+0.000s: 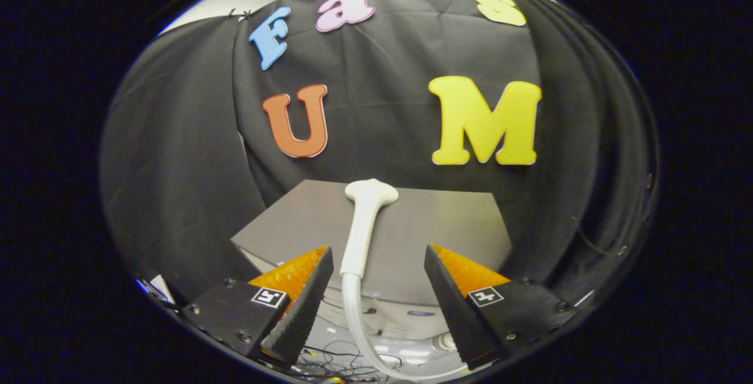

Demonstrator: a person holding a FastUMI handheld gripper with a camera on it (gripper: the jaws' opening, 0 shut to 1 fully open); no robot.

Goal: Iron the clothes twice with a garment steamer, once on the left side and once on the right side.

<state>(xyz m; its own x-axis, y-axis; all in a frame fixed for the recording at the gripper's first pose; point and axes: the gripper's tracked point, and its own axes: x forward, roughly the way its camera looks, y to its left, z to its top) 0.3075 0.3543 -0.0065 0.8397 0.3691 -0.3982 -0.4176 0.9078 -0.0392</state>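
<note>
Between spread fingers [317, 278], steamer [363, 225], hose [359, 337] end cut off

hand-held gripper [379, 281] fingers spread wide, white garment steamer [363, 225] lying on grey table [447, 225] between them

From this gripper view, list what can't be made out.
- White plastic steamer head on its handle: the soleplate faces away, hidden.
- White ribbed hose: its far end is cut off below the open gripper.
- Grey flat surface: its near edge sits behind the fingers.
</note>
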